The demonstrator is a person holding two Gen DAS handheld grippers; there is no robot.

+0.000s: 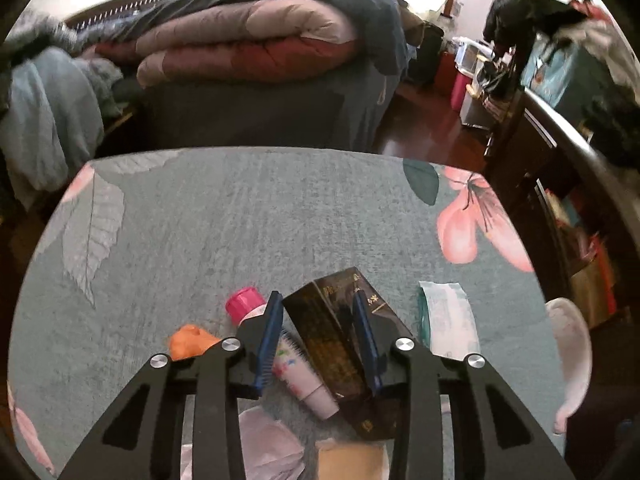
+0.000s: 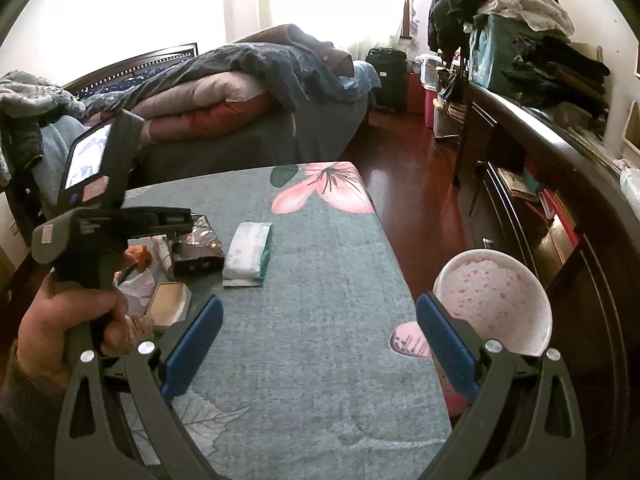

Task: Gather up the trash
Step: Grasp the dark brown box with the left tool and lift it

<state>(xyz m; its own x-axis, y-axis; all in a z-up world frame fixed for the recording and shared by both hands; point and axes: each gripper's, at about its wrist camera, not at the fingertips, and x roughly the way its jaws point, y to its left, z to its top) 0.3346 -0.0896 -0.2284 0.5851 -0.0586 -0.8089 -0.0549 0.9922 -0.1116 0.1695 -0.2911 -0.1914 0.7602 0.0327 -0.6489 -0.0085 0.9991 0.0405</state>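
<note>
On table, left to right: orange scrap [image 1: 188, 342]; pink tube [image 1: 288, 356]; left gripper [image 1: 320, 340] clamped on dark box [image 1: 340, 344], tube may snag; tissue pack [image 1: 450, 324]; right gripper [image 2: 320, 344] apart, empty; bin [image 2: 494, 300] beyond edge

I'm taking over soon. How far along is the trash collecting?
Done: nothing evident; the bin looks empty. In hand: the left claw straddles the dark box and pink-capped bottle, grip unconfirmed; the right claw is open and empty. Left: tissue pack, orange scrap, beige case, crumpled plastic, all on the table.
</note>
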